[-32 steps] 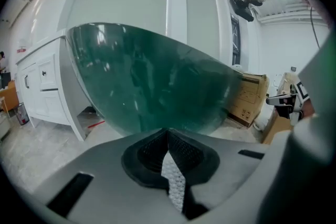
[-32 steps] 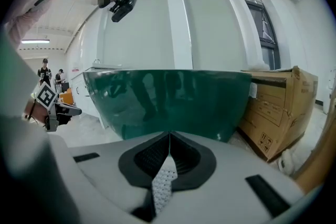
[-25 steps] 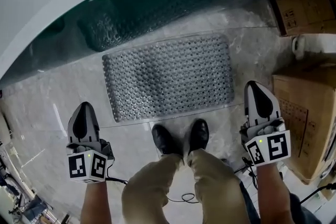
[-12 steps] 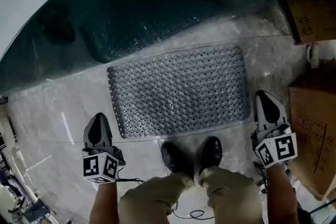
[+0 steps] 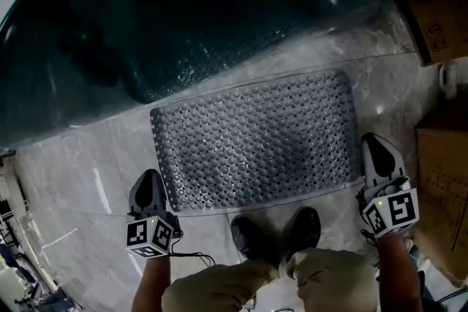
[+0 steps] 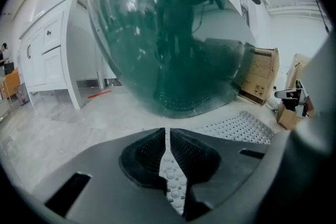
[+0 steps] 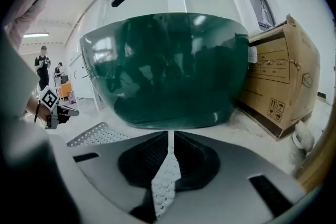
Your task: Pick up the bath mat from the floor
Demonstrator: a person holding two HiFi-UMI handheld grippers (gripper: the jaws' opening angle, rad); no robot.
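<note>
A clear, bubble-textured bath mat (image 5: 252,139) lies flat on the marble floor in front of the dark green tub (image 5: 183,18). In the head view my left gripper (image 5: 150,188) hovers just off the mat's near left corner, and my right gripper (image 5: 376,151) is beside its near right corner. Both are shut with nothing between the jaws. From the left gripper view the mat (image 6: 239,127) shows to the right of the shut left gripper (image 6: 167,136). The right gripper view has the mat (image 7: 97,134) to the left of the shut right gripper (image 7: 170,139).
The green tub (image 7: 165,68) stands right behind the mat. Cardboard boxes (image 5: 439,18) stand at the right, with another box (image 5: 446,186) nearer me. My black shoes (image 5: 274,230) stand at the mat's near edge. A white cabinet (image 6: 50,55) is off to the left.
The head view has tilted and moved forward, so the tub fills more of the top. Both grippers have advanced towards the mat's near corners and stay shut.
</note>
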